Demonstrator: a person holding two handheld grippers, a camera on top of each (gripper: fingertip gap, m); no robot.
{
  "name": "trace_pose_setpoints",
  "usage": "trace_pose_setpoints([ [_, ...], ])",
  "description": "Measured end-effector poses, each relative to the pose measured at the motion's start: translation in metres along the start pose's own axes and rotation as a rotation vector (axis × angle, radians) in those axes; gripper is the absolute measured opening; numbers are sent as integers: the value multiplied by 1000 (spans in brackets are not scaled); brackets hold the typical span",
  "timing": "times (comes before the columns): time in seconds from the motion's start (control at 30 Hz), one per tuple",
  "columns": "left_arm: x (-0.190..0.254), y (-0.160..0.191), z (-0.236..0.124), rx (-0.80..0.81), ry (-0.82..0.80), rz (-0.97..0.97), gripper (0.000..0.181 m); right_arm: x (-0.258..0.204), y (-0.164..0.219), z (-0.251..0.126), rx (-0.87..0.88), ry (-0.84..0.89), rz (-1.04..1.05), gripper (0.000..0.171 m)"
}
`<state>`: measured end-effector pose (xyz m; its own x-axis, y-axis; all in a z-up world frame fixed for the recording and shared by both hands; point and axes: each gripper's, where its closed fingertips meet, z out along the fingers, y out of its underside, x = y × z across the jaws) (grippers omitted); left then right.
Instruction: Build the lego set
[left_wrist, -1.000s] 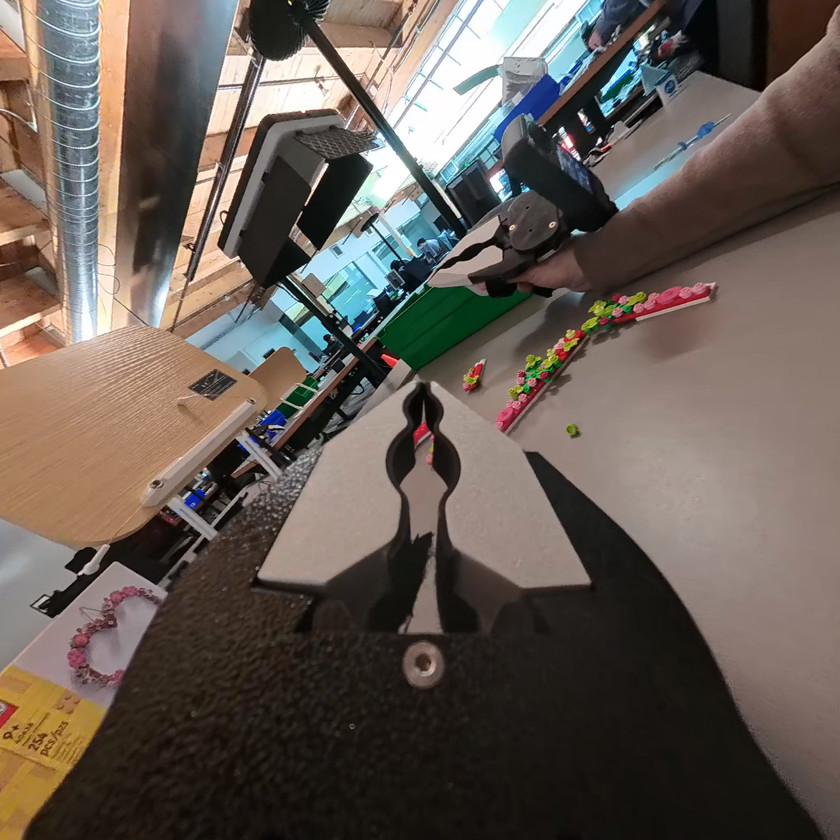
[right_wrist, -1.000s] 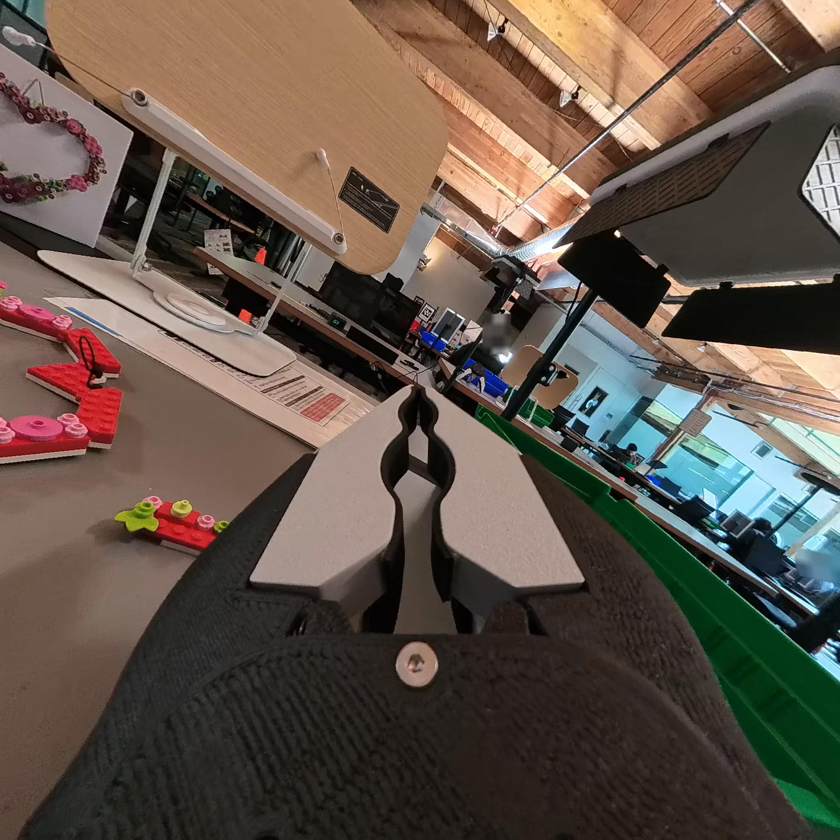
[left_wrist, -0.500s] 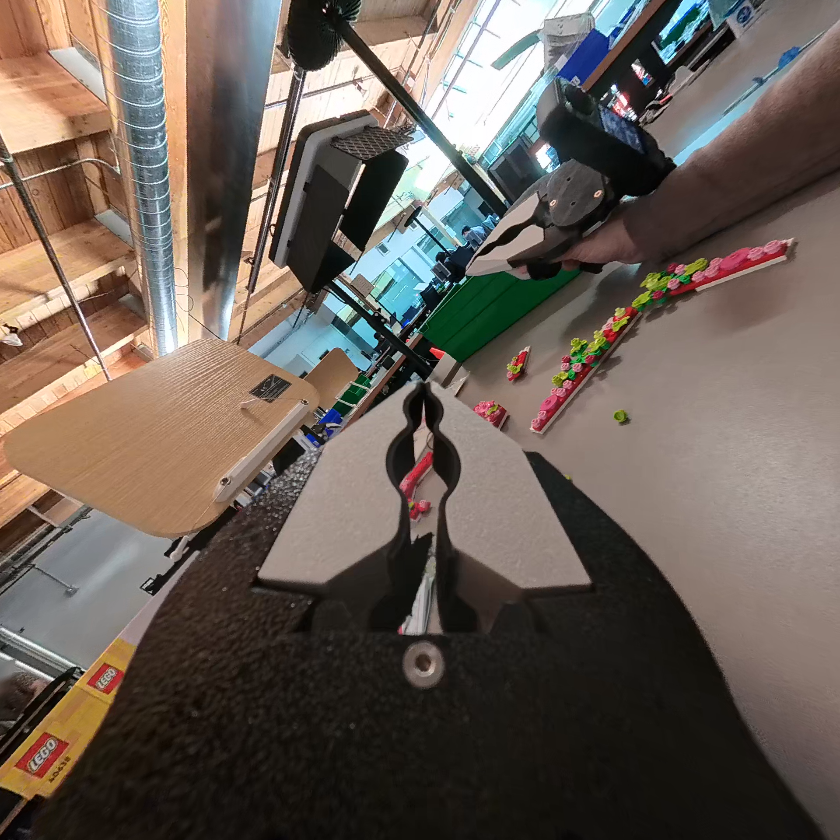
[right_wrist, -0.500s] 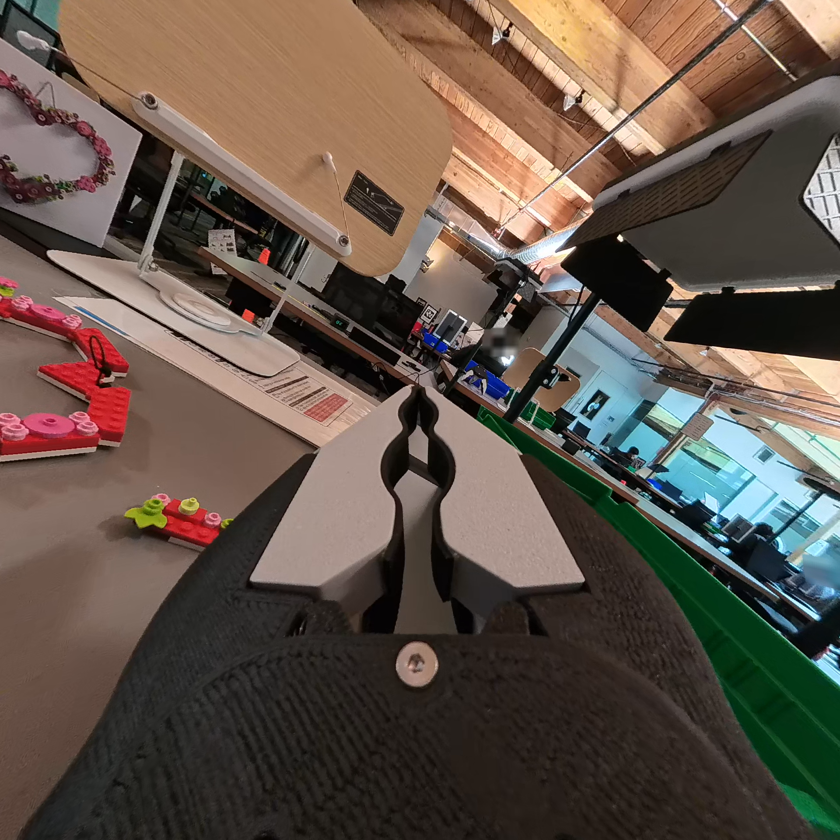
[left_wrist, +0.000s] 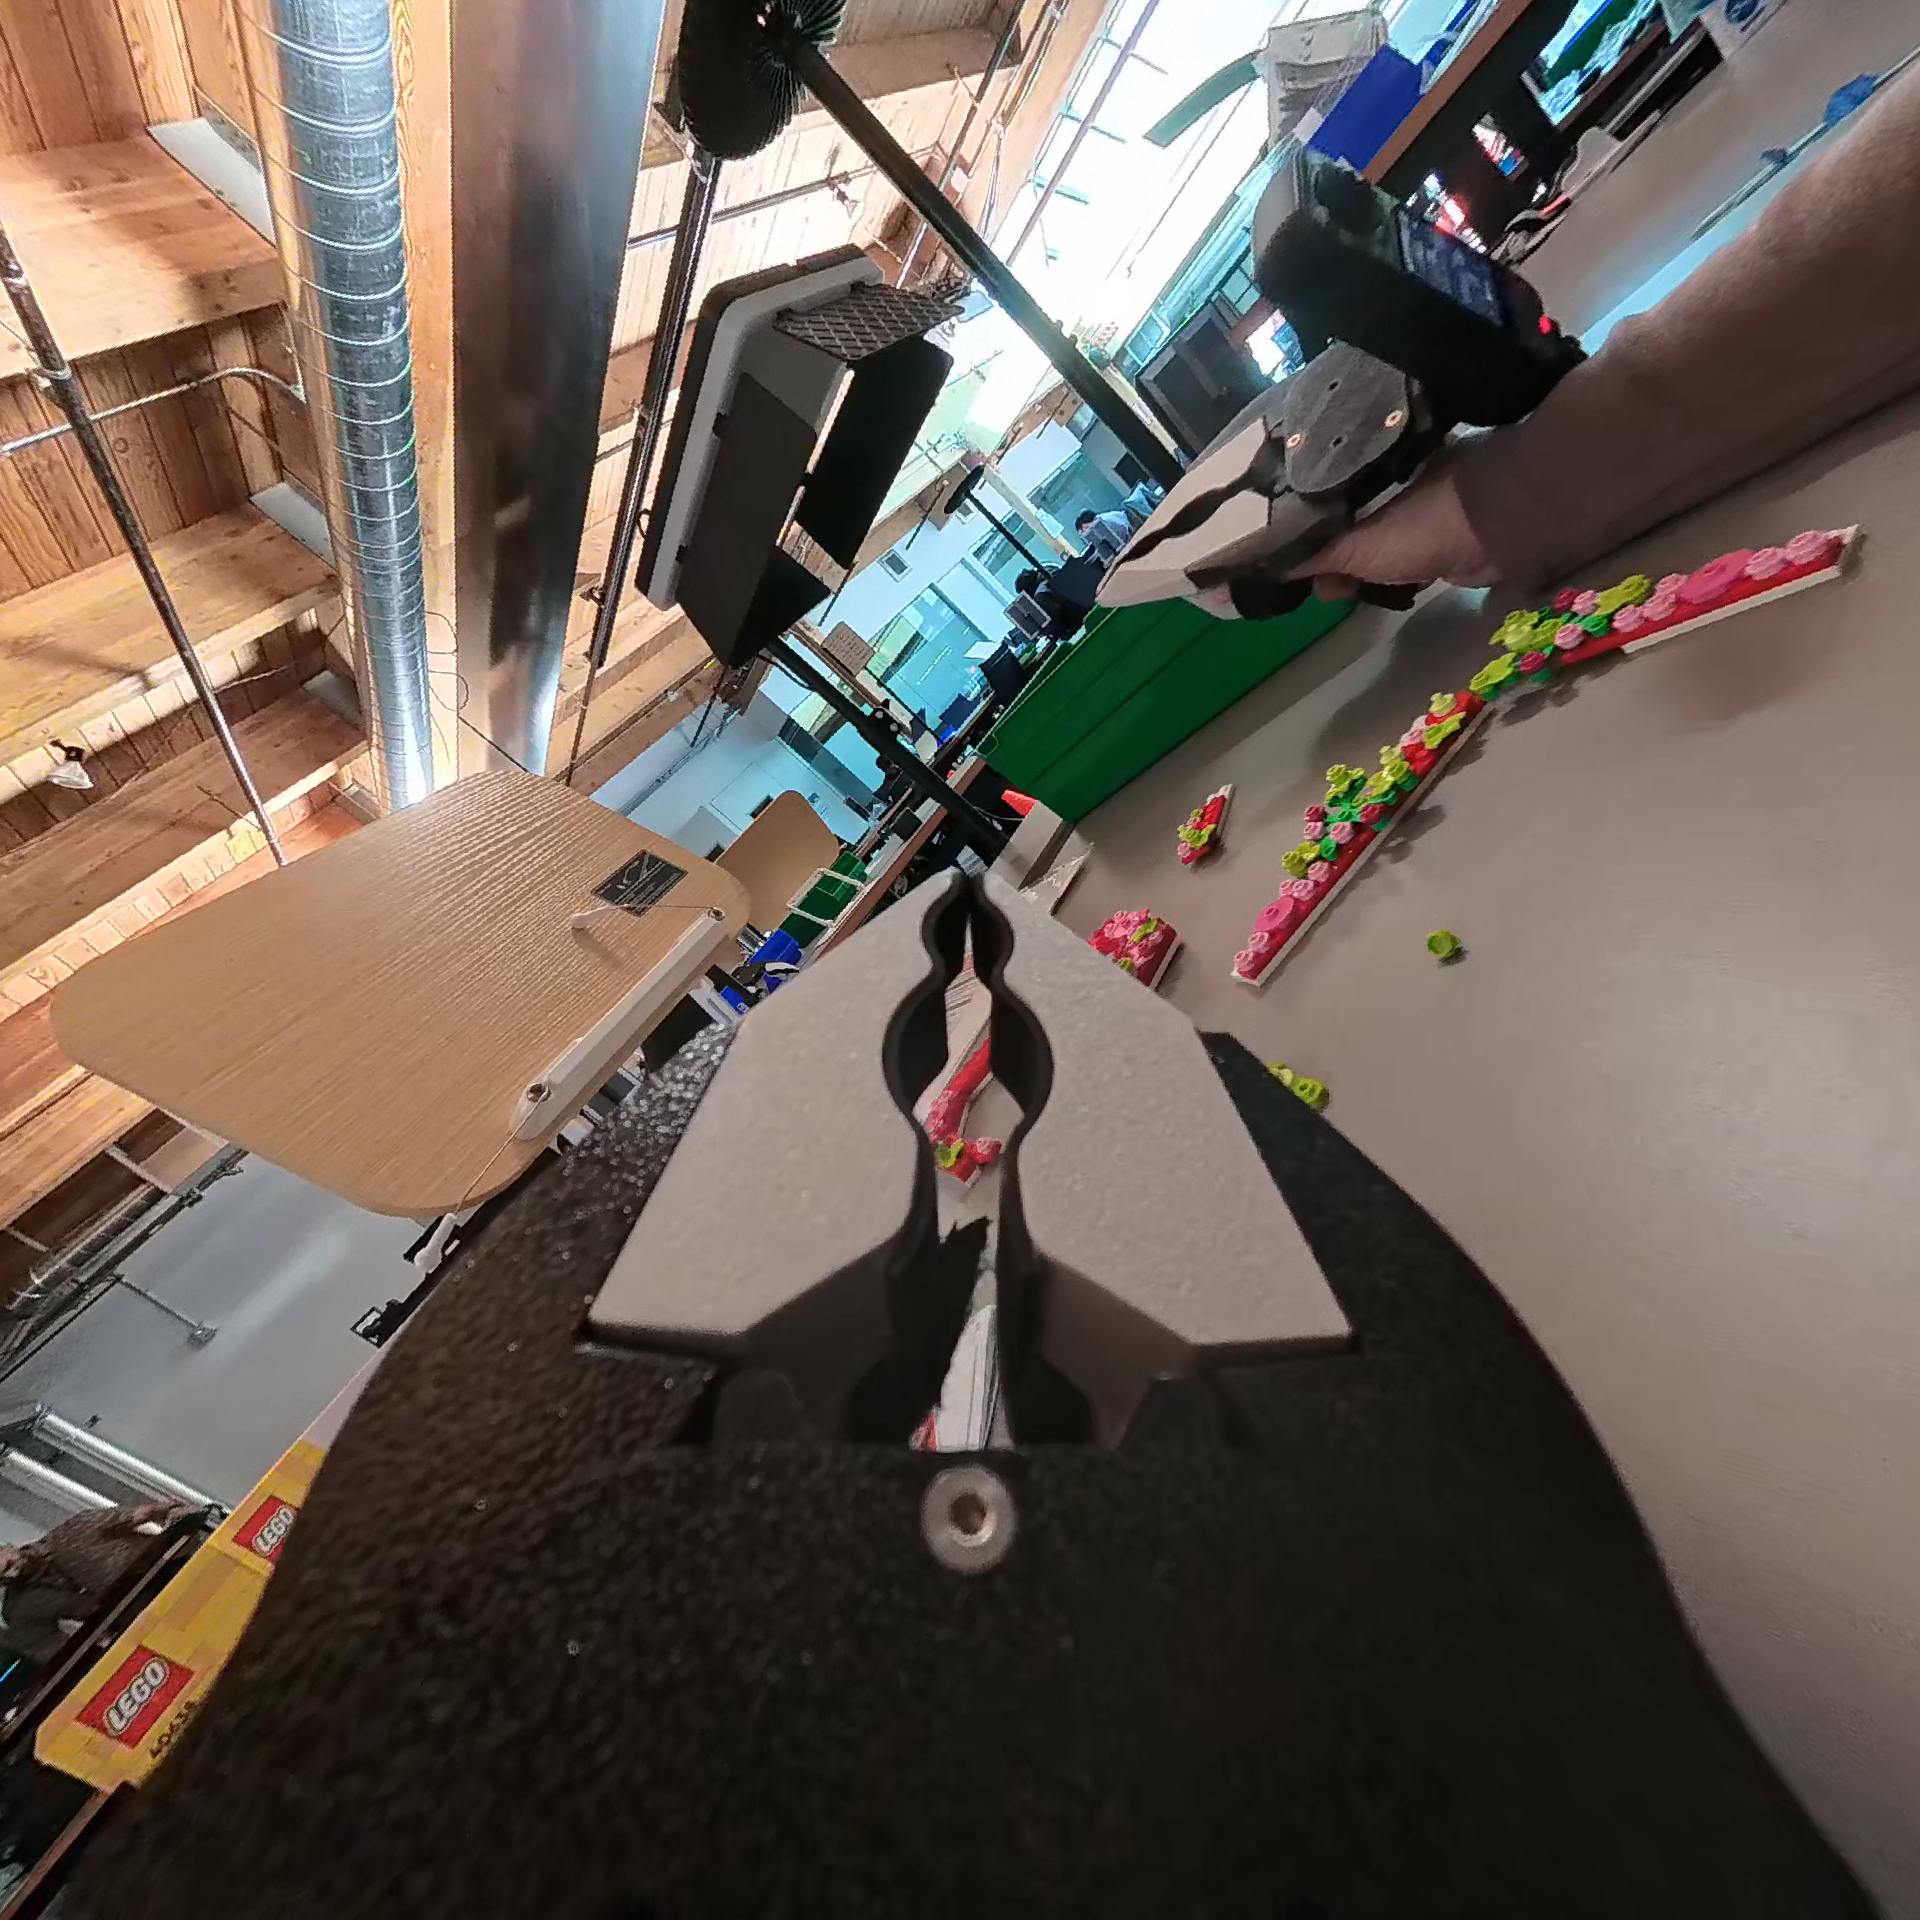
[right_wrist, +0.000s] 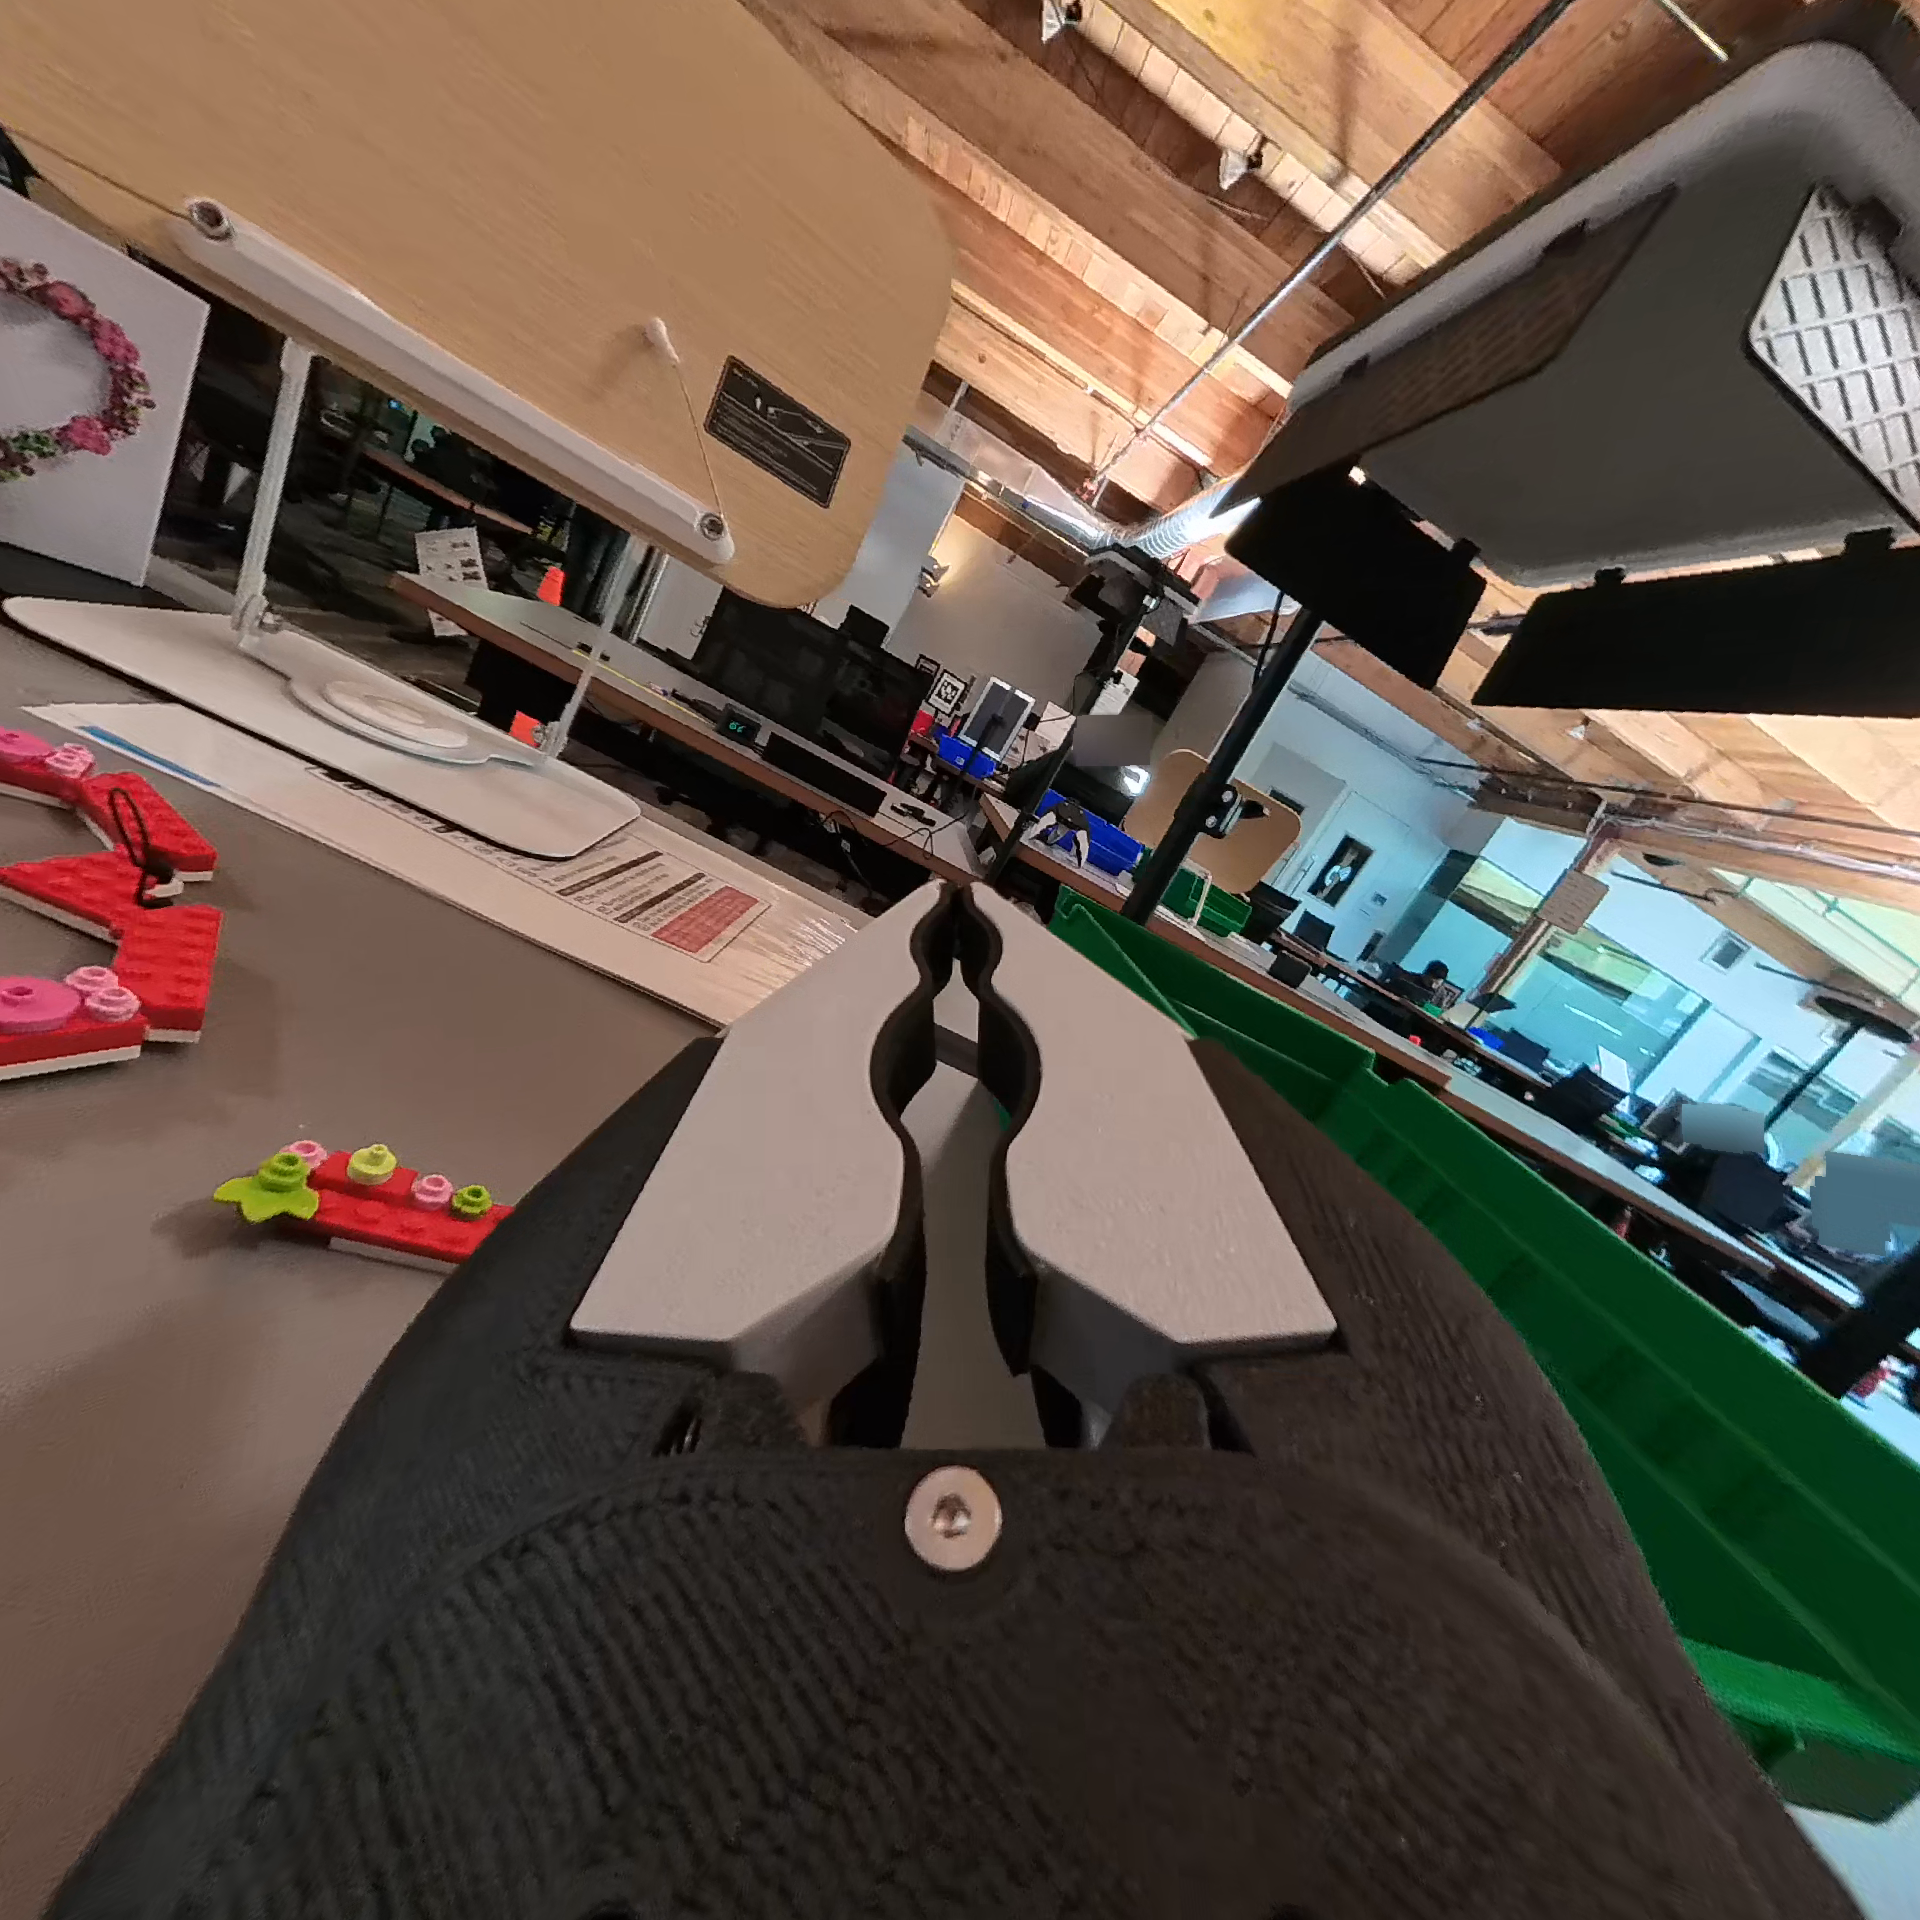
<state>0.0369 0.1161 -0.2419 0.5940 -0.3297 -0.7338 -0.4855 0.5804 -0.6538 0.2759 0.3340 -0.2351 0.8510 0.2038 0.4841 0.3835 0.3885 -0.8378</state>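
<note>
Your left gripper (left_wrist: 971, 894) is empty, fingertips together. At its 1 o'clock, a long red strip (left_wrist: 1351, 831) of lego flowers lies on the grey table (left_wrist: 1558, 1143) (loose green studs nearby). Your right gripper (right_wrist: 951, 899) is likewise closed on nothing; a small red piece (right_wrist: 384, 1210) lies at its 9 o'clock, the green bin (right_wrist: 1558, 1247) at 3 o'clock.

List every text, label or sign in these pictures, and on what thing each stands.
I do not copy writing; it stands on:
Yellow box: red logo patches, small print.
Wooden board: black plate, too small to read.
White sheet on the table: blurred print.
</note>
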Motion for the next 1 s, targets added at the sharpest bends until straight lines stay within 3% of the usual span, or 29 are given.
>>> trace_pose_setpoints([
  [0.3, -24, 11, -5, -11, -91, -121, 0, -6, -2, 0, 6, -24, -16, 0],
  [0.63, -24, 13, -5, -14, -87, -144, 0, -17, -7, 2, 12, -67, -78, 0],
  [0.73, -26, 13, -5, -12, -93, -170, 0, -41, -14, 0, -59, -236, -128, 0],
  [0.9, -35, 16, -8, -16, -129, -207, 0, -105, -37, -32, -333, -618, -137, 0],
  [1.0, -37, 17, -9, -19, -134, -226, 0, -151, -73, -53, -331, -750, -40, 0],
])
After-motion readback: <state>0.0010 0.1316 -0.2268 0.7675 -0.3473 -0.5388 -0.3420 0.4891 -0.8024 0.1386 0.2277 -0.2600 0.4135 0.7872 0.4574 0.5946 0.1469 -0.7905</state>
